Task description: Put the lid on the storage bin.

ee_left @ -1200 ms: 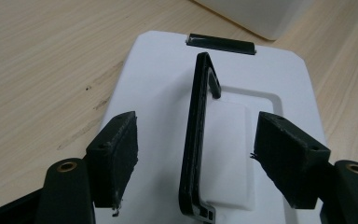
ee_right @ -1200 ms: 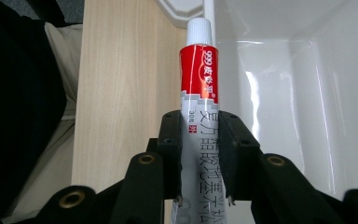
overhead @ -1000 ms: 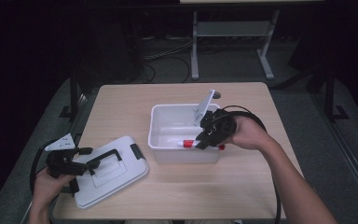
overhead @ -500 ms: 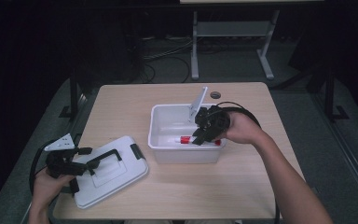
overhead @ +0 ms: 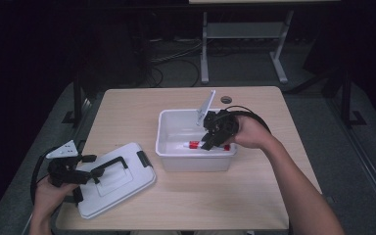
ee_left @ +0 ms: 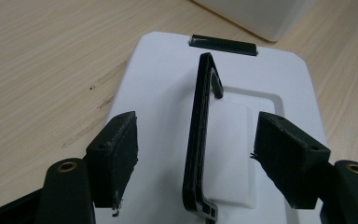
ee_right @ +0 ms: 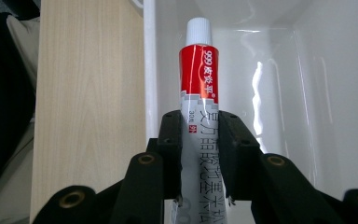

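Right gripper [ee_right: 199,154] is clamped on the ointment tube [ee_right: 199,88]: red band up top with white print, grey-white lower body with dark lettering, white screw cap. I see the tube inside the white bin [overhead: 176,128] at mid-table, near its front wall, cap pointing toward the bin's left end in the high view. Left gripper [ee_left: 196,158] is released, jaws spread either side of the raised black handle [ee_left: 200,135] of the white lid [ee_left: 279,79], pads not touching it. Lid lies flat on the table [overhead: 254,196], front-left, well apart from the bin.
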### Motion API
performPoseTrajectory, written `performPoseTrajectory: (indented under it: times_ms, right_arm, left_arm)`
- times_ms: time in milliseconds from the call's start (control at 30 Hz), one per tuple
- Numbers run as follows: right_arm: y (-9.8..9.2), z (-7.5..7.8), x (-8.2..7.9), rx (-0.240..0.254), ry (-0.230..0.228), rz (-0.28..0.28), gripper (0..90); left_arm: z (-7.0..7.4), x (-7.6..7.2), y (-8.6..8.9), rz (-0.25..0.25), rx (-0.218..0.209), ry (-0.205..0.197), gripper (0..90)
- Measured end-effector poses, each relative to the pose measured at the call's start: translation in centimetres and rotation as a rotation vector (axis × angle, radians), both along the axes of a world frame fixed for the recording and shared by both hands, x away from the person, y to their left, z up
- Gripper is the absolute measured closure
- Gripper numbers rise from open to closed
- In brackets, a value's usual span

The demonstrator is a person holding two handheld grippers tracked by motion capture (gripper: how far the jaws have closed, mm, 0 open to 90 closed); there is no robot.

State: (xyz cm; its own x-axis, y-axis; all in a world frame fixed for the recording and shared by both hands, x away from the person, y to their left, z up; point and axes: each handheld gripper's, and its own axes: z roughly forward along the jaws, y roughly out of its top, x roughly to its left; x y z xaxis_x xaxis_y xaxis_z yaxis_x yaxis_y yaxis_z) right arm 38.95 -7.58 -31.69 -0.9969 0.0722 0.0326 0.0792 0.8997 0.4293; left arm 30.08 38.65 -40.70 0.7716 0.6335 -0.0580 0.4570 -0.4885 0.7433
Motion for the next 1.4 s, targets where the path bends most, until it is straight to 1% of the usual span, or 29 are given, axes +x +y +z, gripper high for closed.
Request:
performPoseTrajectory:
  times_ms: [600, 667, 767, 867, 1033, 1233, 1300, 1333, 1400]
  right_arm:
    - [-0.4, -1.9, 1.0, 0.000, 0.031, -0.037, 71.5]
    - [-0.3, -2.3, 1.2, -0.005, 0.035, -0.039, 71.5]
    - [-0.3, -2.4, 1.2, -0.005, 0.036, -0.037, 71.5]
    - [0.1, -2.8, 1.4, -0.017, 0.046, -0.031, 71.4]
    - [0.3, -3.2, 1.6, -0.024, 0.049, -0.038, 71.4]
    - [0.4, -3.7, 1.9, -0.024, 0.059, -0.045, 71.4]
    - [0.4, -3.9, 2.0, -0.016, 0.069, -0.047, 71.3]
    - [0.2, -4.2, 2.1, -0.018, 0.073, -0.062, 70.9]
    - [0.1, -4.4, 2.2, -0.020, 0.080, -0.072, 69.7]
  left_arm:
    - [-0.2, 0.1, -0.2, 0.003, 0.009, 0.012, 29.2]
    - [-0.2, 0.1, -0.2, 0.003, 0.009, 0.012, 29.2]
    - [-0.2, 0.1, -0.1, 0.003, 0.007, 0.012, 29.2]
    - [-0.1, 0.0, -0.1, 0.005, 0.006, 0.005, 29.3]
    - [-0.1, 0.0, 0.0, 0.008, 0.003, 0.004, 29.3]
    - [-0.1, 0.0, 0.2, 0.009, -0.001, 0.003, 29.2]
    - [-0.1, 0.0, 0.2, 0.010, 0.001, 0.003, 29.3]
    - [-0.1, 0.0, 0.2, 0.010, 0.001, 0.005, 29.3]
    - [-0.1, 0.0, 0.2, 0.010, 0.002, 0.005, 29.2]
